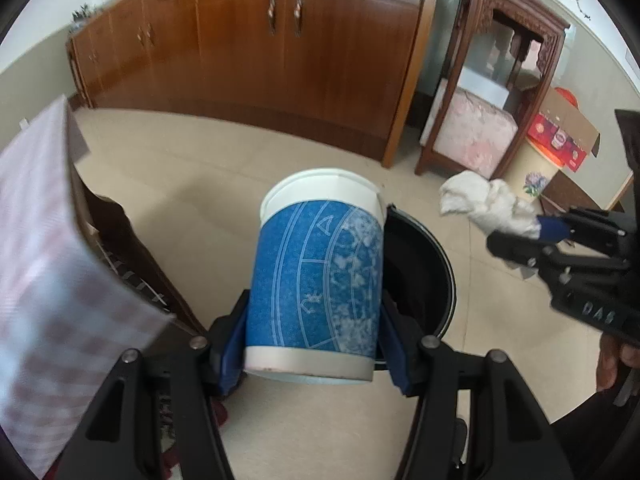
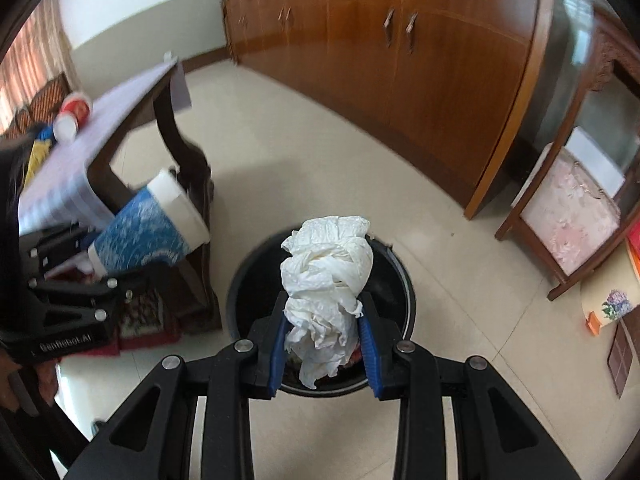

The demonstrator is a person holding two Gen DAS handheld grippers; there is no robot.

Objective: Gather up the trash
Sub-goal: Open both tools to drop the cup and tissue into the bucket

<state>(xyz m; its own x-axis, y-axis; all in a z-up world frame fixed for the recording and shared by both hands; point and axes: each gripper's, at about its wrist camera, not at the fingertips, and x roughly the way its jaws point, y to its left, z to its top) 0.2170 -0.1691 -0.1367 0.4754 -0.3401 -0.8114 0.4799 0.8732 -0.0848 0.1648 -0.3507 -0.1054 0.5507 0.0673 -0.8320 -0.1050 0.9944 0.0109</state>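
My left gripper [image 1: 314, 340] is shut on a blue-and-white paper cup [image 1: 318, 272], held bottom toward the camera just left of a black trash bin [image 1: 424, 276] on the floor. My right gripper [image 2: 325, 344] is shut on a crumpled white tissue wad [image 2: 326, 284] directly above the black trash bin [image 2: 244, 280], which holds some rubbish. The left wrist view shows the right gripper [image 1: 520, 236] at the right edge with the tissue wad [image 1: 484, 200]. In the right wrist view the left gripper [image 2: 92, 256] with the cup [image 2: 152, 226] is at the left.
A low dark table with a checked cloth [image 1: 44, 240] stands left of the bin; a red cup [image 2: 76, 110] and other items lie on the table [image 2: 104, 120]. A wooden cabinet [image 1: 260, 52] lines the wall. A carved stand with a pink stool [image 1: 472, 128] and boxes [image 1: 560, 140] are at the right.
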